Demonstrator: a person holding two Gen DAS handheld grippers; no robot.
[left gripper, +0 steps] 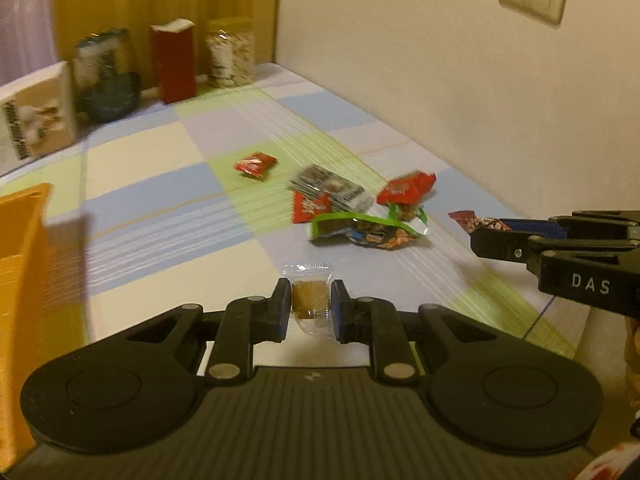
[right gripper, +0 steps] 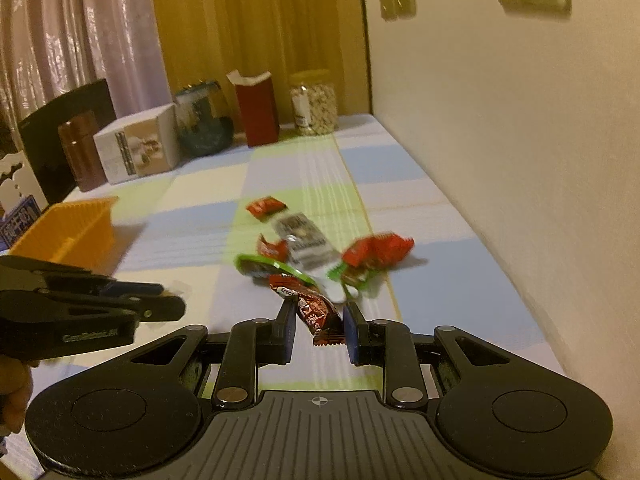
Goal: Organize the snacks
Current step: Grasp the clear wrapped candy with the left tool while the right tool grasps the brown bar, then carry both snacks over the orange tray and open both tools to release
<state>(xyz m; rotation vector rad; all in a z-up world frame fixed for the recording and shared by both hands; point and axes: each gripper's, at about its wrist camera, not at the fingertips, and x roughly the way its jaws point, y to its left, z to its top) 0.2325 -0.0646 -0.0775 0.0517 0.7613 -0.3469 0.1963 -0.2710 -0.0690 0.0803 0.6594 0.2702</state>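
Two snacks held clear of the tabletop, one in each gripper

The left gripper (left gripper: 310,307) is angled downward and clamped on a clear-wrapped brown candy (left gripper: 309,300), lifted above the near part of the checked tabletop (left gripper: 160,208) — the orange basket (left gripper: 18,248) stands at the left edge. The right gripper (right gripper: 319,322), likewise tilted down, is pinched on a dark red snack bar (right gripper: 316,312). Loose red, green and silver packets (right gripper: 320,252) are left scattered along the wall-side edge; jars and boxes (right gripper: 256,112) are lined at the far edge.
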